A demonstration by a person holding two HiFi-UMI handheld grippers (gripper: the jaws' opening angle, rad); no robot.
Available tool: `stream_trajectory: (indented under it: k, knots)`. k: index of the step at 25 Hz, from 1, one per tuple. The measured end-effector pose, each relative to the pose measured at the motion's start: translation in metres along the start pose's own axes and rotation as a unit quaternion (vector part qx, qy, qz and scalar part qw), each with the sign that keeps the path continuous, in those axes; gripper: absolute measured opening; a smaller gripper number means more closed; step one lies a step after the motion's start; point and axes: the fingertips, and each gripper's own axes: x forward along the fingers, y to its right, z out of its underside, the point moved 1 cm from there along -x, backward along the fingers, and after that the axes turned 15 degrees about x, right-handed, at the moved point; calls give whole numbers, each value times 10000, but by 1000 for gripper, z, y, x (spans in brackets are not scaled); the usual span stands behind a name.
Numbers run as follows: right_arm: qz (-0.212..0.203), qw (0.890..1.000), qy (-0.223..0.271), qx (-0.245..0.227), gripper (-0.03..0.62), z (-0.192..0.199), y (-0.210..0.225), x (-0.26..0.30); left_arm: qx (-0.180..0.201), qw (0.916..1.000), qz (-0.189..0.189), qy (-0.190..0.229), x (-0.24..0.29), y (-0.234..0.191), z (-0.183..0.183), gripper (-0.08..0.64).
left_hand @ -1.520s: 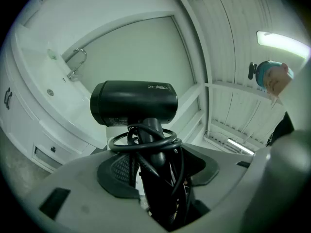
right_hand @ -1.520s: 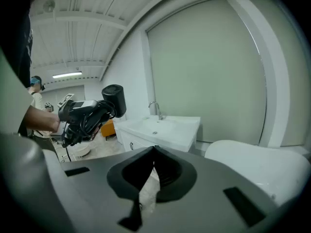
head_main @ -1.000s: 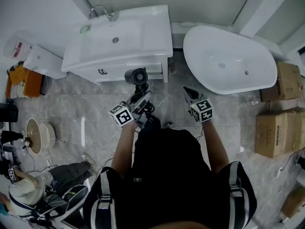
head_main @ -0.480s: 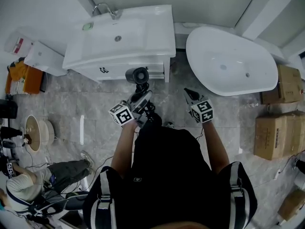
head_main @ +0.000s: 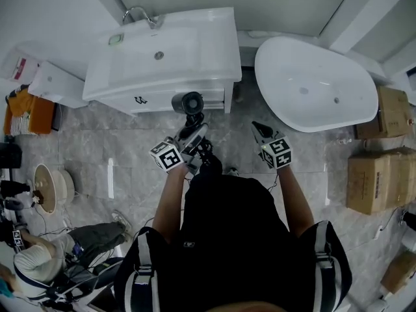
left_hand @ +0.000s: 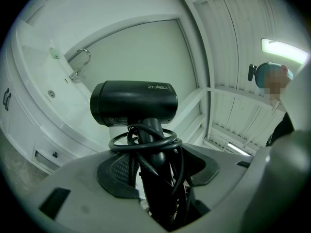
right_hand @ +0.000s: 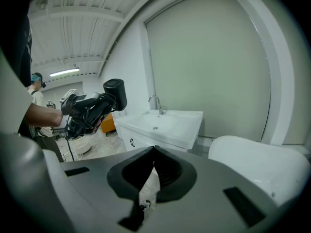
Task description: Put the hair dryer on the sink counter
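Note:
A black hair dryer [head_main: 187, 103] with its cord coiled round the handle is held upright in my left gripper [head_main: 189, 131], just in front of the white sink counter [head_main: 214, 41]. In the left gripper view the dryer [left_hand: 134, 102] fills the middle, its handle clamped between the jaws of the left gripper [left_hand: 155, 178], with the sink [left_hand: 34, 106] and faucet [left_hand: 80, 64] beyond. My right gripper [head_main: 260, 130] hangs to the right, shut with nothing in it. The right gripper view shows the right gripper [right_hand: 153, 164] with its jaw tips meeting, the dryer [right_hand: 115, 94] at left and the sink counter [right_hand: 167, 123] ahead.
A white bathtub [head_main: 312, 86] stands right of the sink, with cardboard boxes [head_main: 380, 174] further right. A person [head_main: 52, 259] sits on the tiled floor at lower left, near a round fan-like object [head_main: 49, 184]. A white toilet tank [head_main: 55, 83] is left of the sink.
The head view has shifted slightly. Both grippers and the hair dryer keep almost the same place before the sink cabinet.

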Motion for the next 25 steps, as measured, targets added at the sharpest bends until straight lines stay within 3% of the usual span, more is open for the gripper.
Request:
stream_trajectory:
  k: [25]
  knots:
    - [385, 9990, 57, 205, 58, -59, 14, 107, -52, 9987, 439, -260, 48, -115, -54, 241]
